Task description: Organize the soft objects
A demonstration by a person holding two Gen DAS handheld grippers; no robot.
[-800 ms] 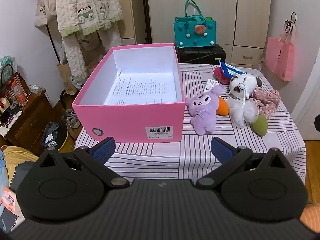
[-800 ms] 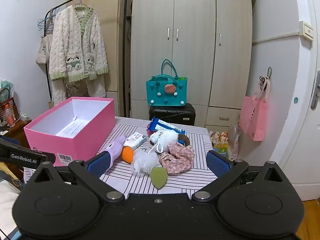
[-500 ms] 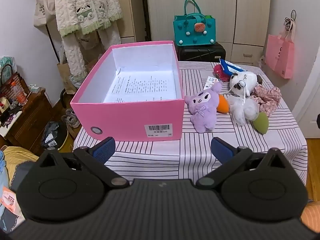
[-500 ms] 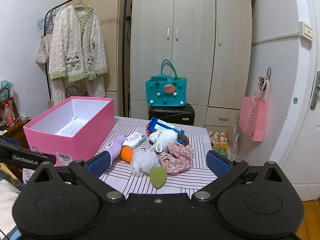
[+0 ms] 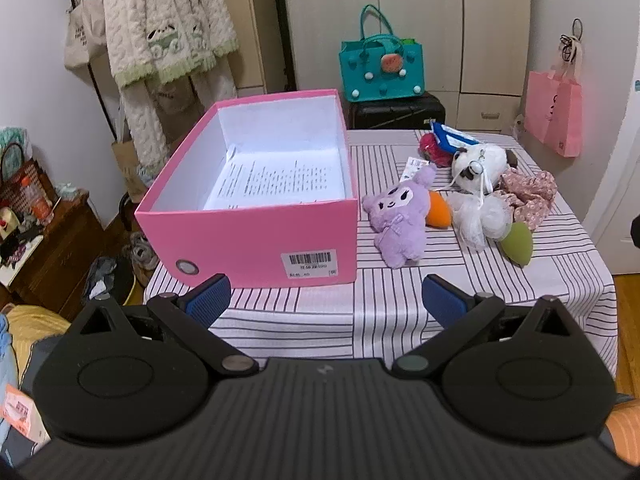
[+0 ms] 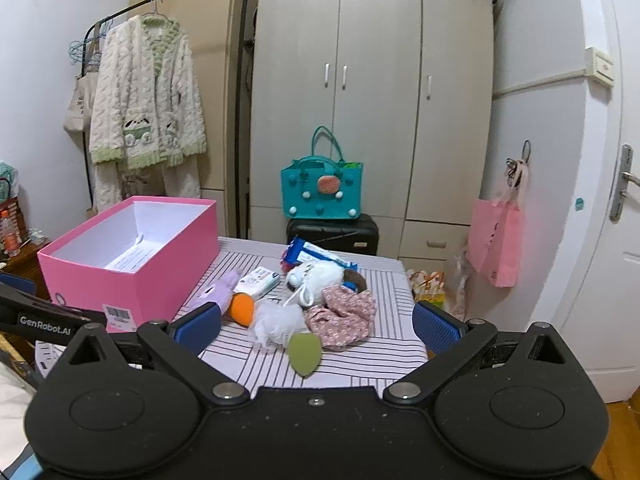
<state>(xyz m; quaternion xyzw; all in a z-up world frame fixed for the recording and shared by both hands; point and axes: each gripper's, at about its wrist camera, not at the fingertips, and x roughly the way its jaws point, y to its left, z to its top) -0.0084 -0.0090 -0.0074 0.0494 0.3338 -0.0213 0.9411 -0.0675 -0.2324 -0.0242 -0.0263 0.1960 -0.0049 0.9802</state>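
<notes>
Pink box [image 5: 256,240]: stood open on the striped tabletop [image 5: 380,304], holding only a printed sheet, so nothing appeared sorted yet. Purple plush [image 5: 398,220]: lay just right of the box, an orange sponge [image 5: 438,210] touching its far side. White mesh pouf [image 5: 478,216], panda plush [image 5: 478,162] and floral cloth [image 5: 528,196]: heaped together further right of the box, a green sponge [image 5: 516,244] at the near edge of the heap. Left claw [image 5: 324,300]: fingers spread wide, holding nothing, hovering over the near edge of the tabletop in front of the box; the purple plush lay ahead and slightly to its right, apart from both fingers. Right claw [image 6: 316,324]: likewise spread and empty, short of the heap, with the green sponge [image 6: 304,352] nearest between its fingers in the right wrist view and the pouf [image 6: 278,322] just beyond. Step in hand, judged: reaching for a first soft item. Handling note: take the purple plush by the body rather than an ear, close gently since it would compress, lift clear of the box wall before lowering inside, and avoid dragging the orange sponge along.
</notes>
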